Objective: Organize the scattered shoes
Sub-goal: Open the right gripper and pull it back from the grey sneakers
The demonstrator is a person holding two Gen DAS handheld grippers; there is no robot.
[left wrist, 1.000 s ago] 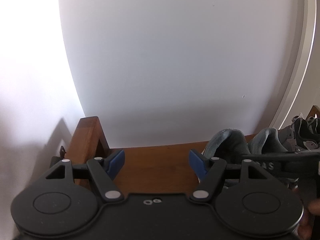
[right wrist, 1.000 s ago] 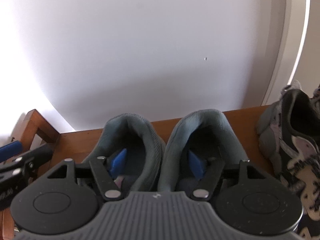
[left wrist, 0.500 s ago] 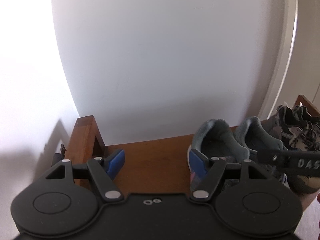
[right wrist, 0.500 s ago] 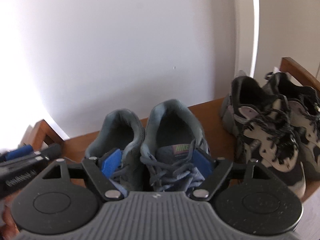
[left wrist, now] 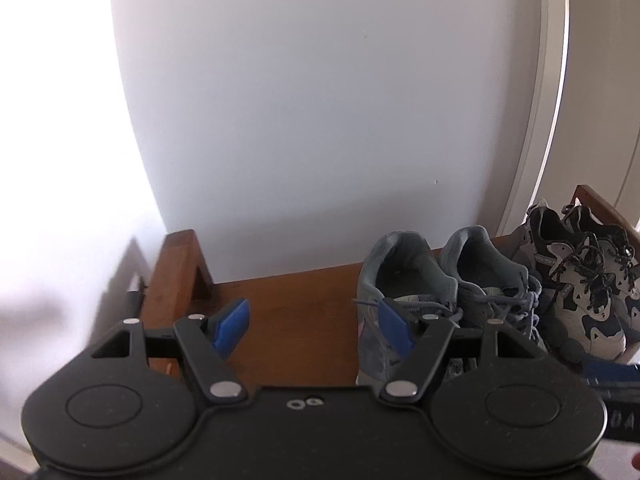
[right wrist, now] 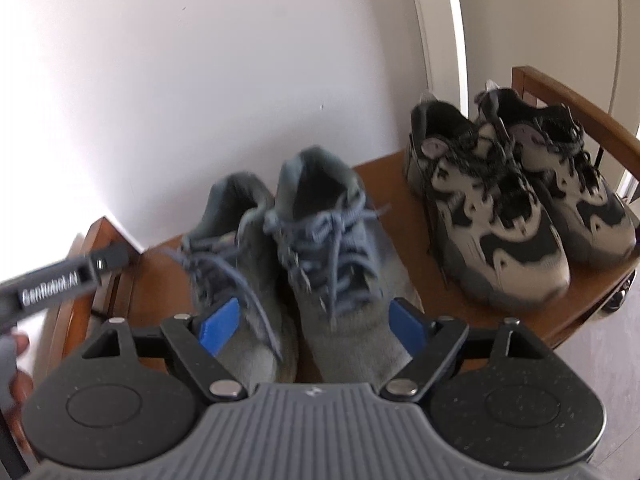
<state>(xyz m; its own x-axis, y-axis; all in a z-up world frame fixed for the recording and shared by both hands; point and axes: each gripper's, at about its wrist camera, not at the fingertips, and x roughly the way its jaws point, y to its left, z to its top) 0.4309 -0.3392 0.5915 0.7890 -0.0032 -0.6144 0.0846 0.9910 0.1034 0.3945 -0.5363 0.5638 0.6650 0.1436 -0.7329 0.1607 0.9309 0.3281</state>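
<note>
A pair of grey-blue lace-up sneakers (right wrist: 320, 248) stands side by side on a wooden shoe rack (right wrist: 390, 172), heels toward the white wall; the left wrist view shows the grey-blue sneakers (left wrist: 440, 292) to the right. My right gripper (right wrist: 314, 326) hovers open over their toes, its blue pads (right wrist: 220, 326) clear of the fabric. My left gripper (left wrist: 314, 328) is open over bare rack wood (left wrist: 288, 300), with nothing between its pads. The left gripper's body (right wrist: 60, 280) juts in at the left of the right wrist view.
A beige-and-black chunky sneaker pair (right wrist: 520, 200) stands to the right of the grey pair, by the rack's raised side rail (right wrist: 580, 100). The left side rail (left wrist: 176, 272) borders the bare wood. A white wall (left wrist: 320, 120) rises right behind the rack.
My right gripper has drawn back out of the grey sneakers' collars to above their toes and opened wider. Both cameras have backed away and risen. The sneakers stay on the rack.
</note>
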